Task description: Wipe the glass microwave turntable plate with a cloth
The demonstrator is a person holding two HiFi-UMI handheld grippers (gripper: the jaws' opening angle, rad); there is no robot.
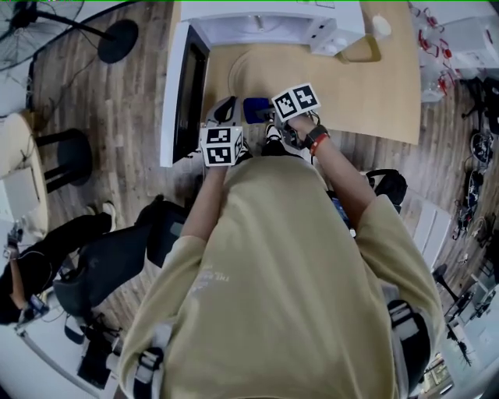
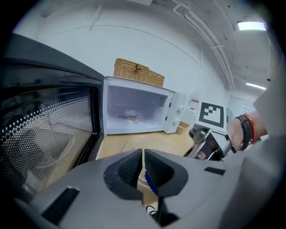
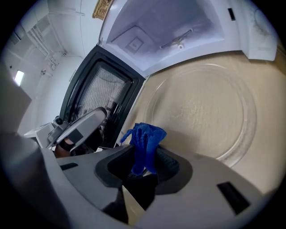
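Lying flat, clear round glass plate [image 3: 210,107]; right tongs [image 3: 144,157] pinching bunched blue cloth [image 3: 145,136], left tongs [image 2: 143,169] together.

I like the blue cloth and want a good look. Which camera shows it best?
The right gripper view: the blue cloth is close up, bunched between the right gripper's jaws. The head view shows only a small blue patch from far above. The left gripper view shows at most a thin blue sliver.

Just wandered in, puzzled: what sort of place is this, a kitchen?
Probably a lab or workshop, not a kitchen: the microwave sits on a bare table, with tangled cables and a standing fan around.
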